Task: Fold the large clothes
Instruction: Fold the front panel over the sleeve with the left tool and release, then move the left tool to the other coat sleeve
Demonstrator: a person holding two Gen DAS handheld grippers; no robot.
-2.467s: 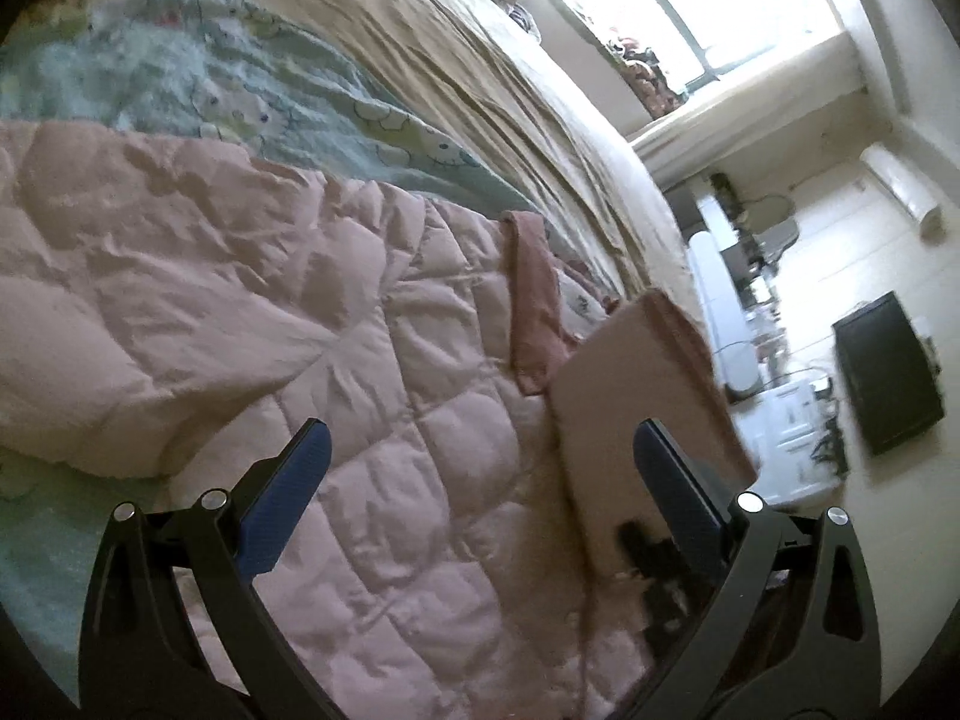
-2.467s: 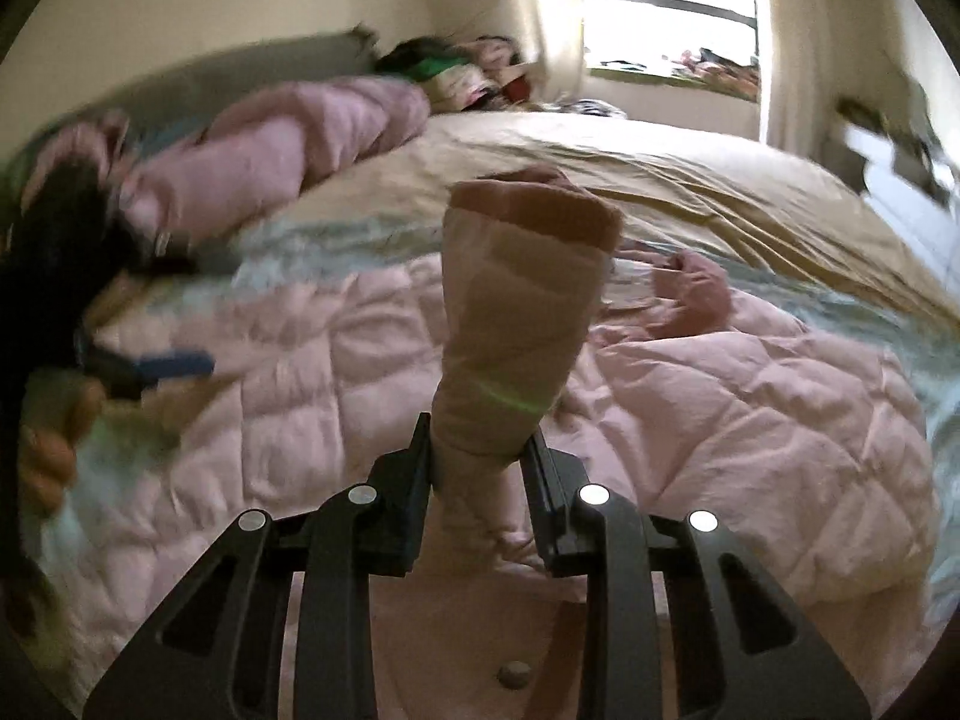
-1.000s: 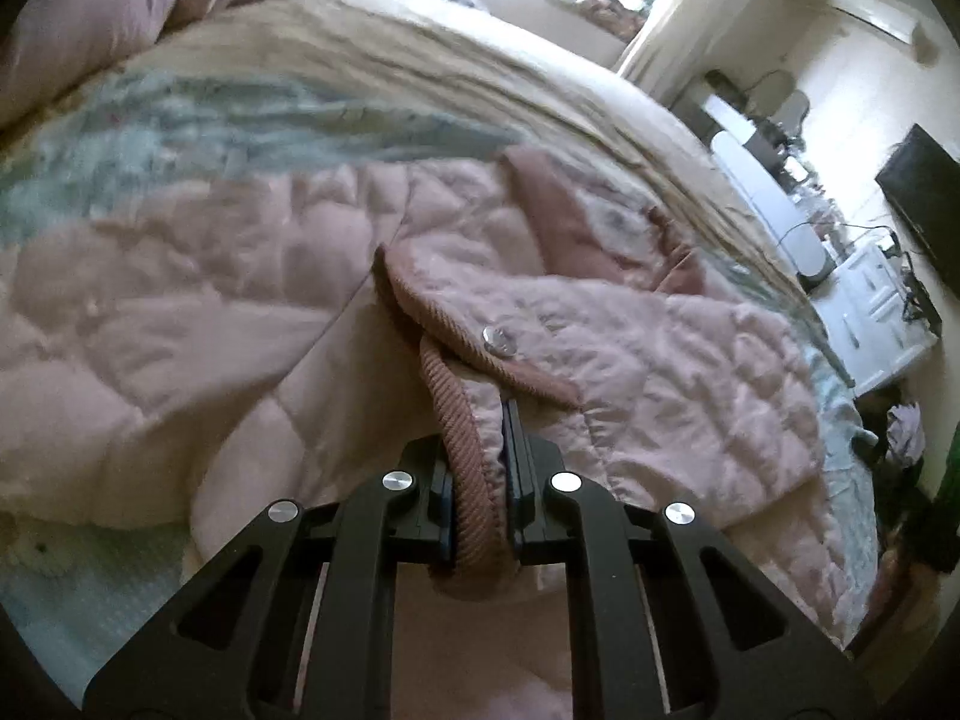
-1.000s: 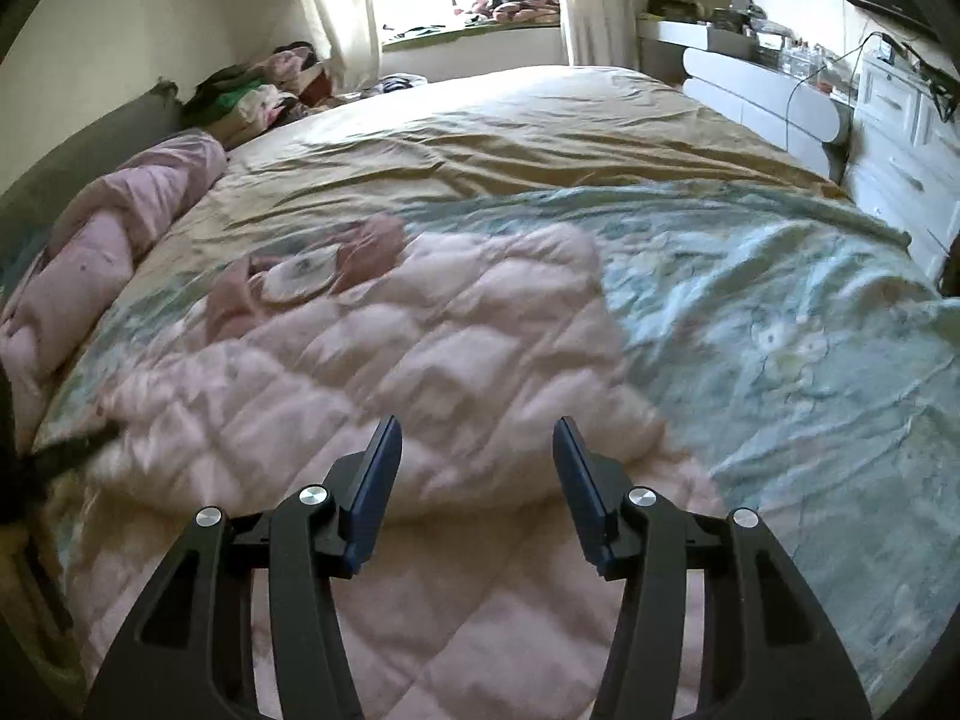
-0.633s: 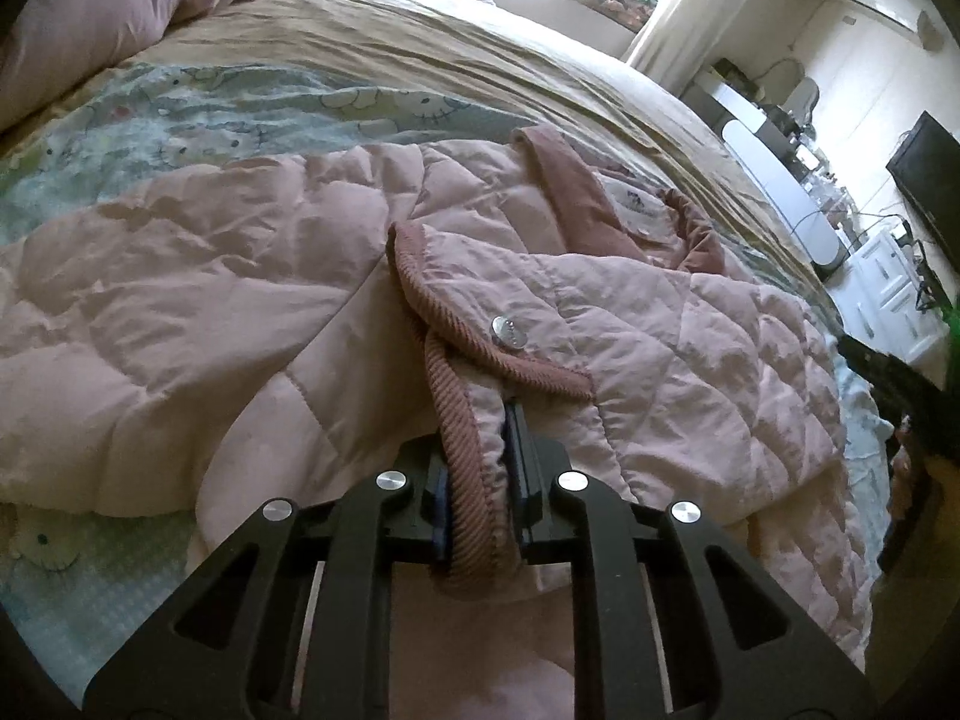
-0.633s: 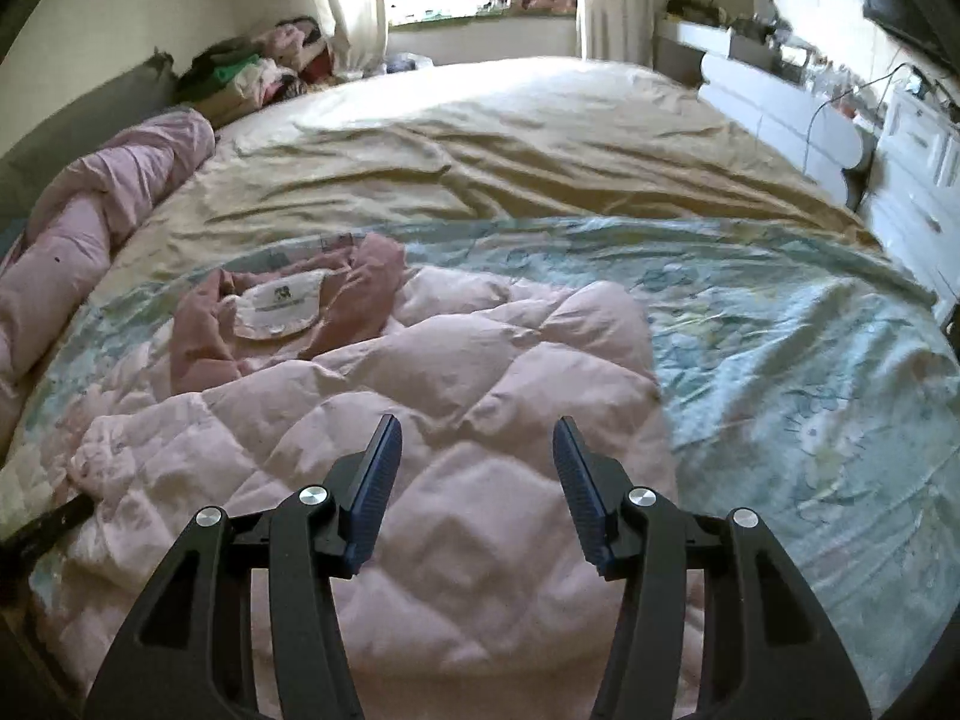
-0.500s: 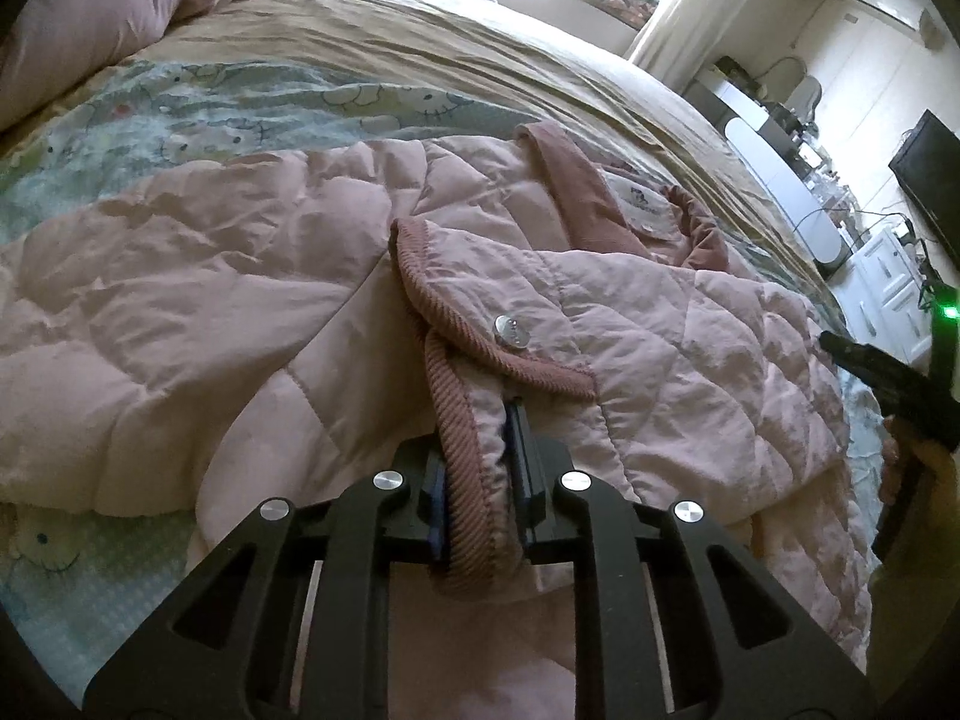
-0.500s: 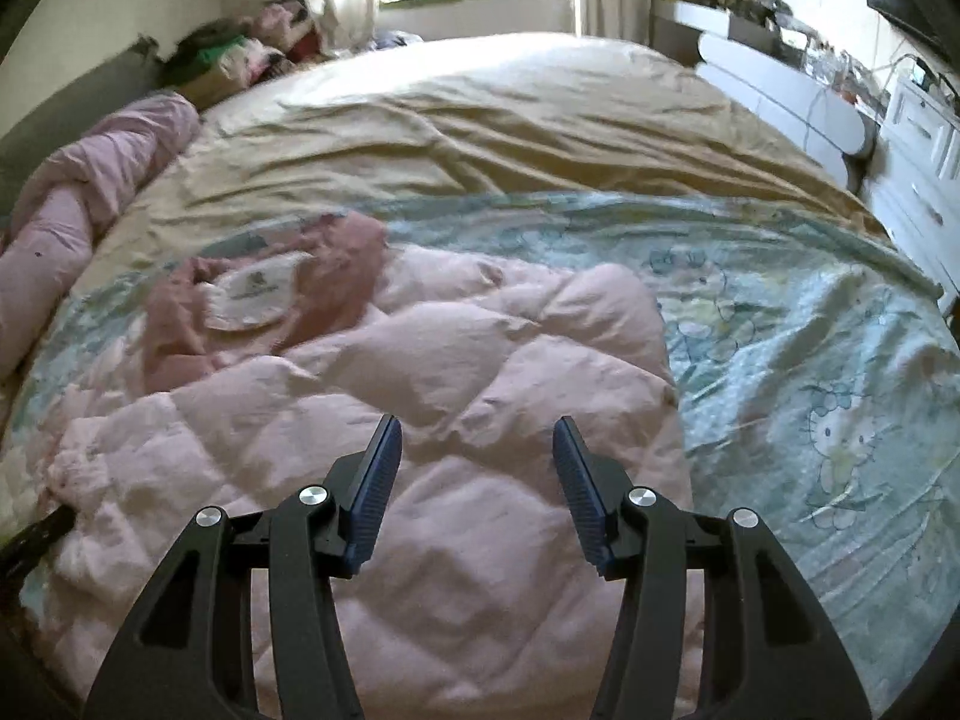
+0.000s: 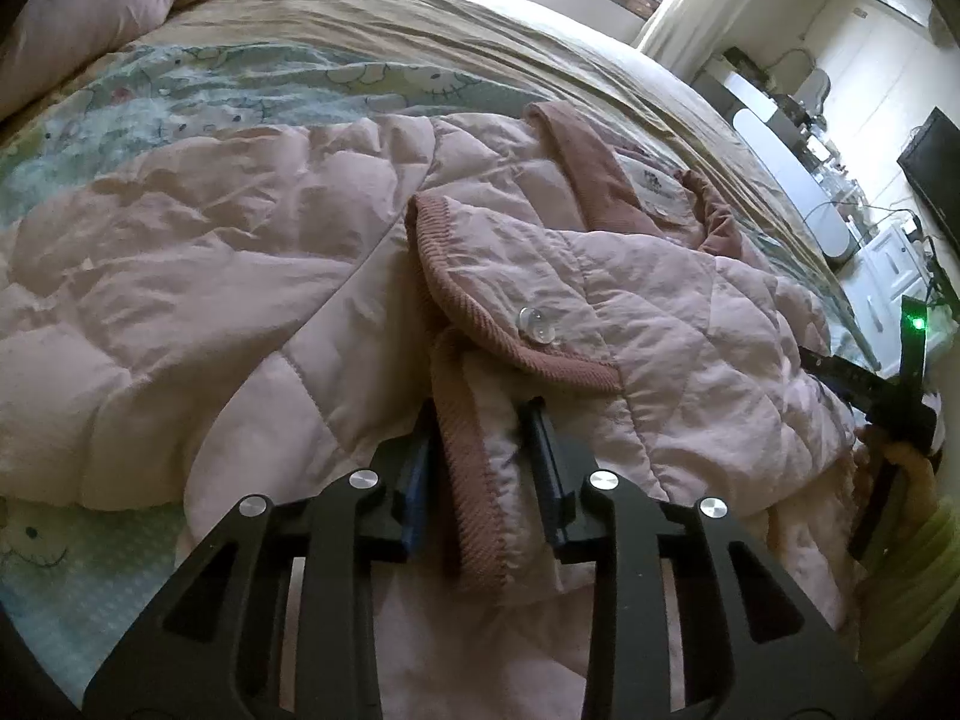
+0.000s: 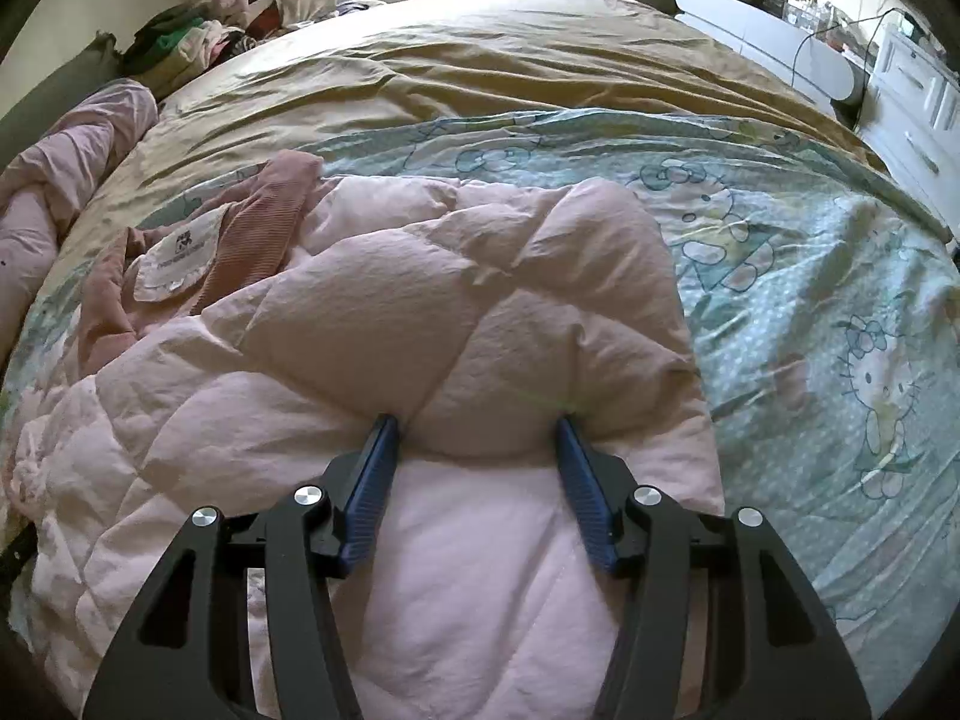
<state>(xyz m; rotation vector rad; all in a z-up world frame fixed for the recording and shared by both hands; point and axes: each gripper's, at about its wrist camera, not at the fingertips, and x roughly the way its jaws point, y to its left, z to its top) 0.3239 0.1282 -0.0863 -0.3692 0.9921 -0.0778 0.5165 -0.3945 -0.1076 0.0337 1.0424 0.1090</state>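
Since a second ago, my left gripper point(image 9: 480, 462) is opening off the ribbed cuff point(image 9: 465, 480).
Jacket point(image 10: 456, 324) lies on the bed point(image 10: 480, 72); right gripper point(image 10: 477, 462), open, straddles a puffed fold. Advice: release fully before withdrawing.

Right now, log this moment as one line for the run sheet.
garment: pink quilted jacket on bed | left tongs: opening, ribbed cuff between pads | right tongs: opening, pressed into jacket | fold: unfinished
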